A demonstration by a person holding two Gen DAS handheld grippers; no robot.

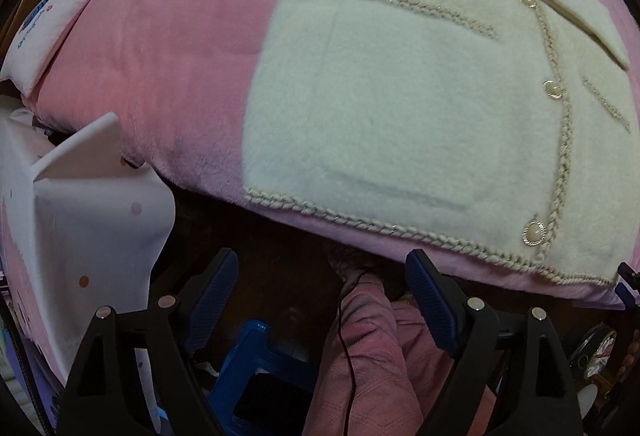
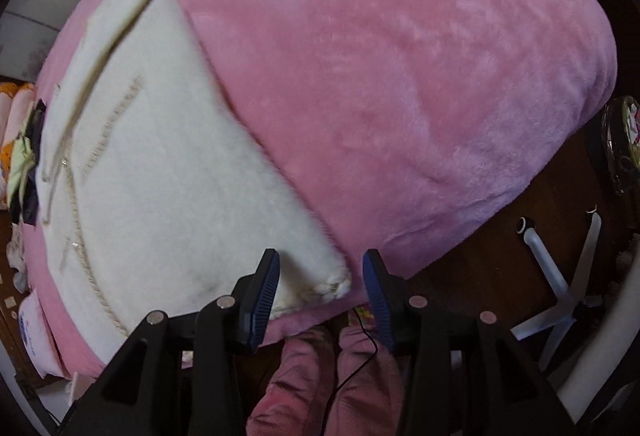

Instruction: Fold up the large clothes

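A cream fuzzy cardigan [image 1: 400,96] with braided trim and pearl buttons lies flat on a pink blanket [image 1: 168,48], its hem near the front edge and its sleeves folded in. It also shows in the right wrist view [image 2: 168,196] on the same blanket [image 2: 400,76]. My left gripper [image 1: 324,276] is open and empty, held below the hem off the bed edge. My right gripper [image 2: 320,272] is open, with the cardigan's near right hem corner [image 2: 332,288] between its fingertips; it is not clamped.
A white pillow [image 1: 44,32] lies at the blanket's left. A white dotted box [image 1: 92,220] and a blue stool [image 1: 260,356] stand at lower left. The person's pink-trousered legs [image 2: 332,376] are below the grippers. A white chair base [image 2: 560,276] stands on the dark floor at right.
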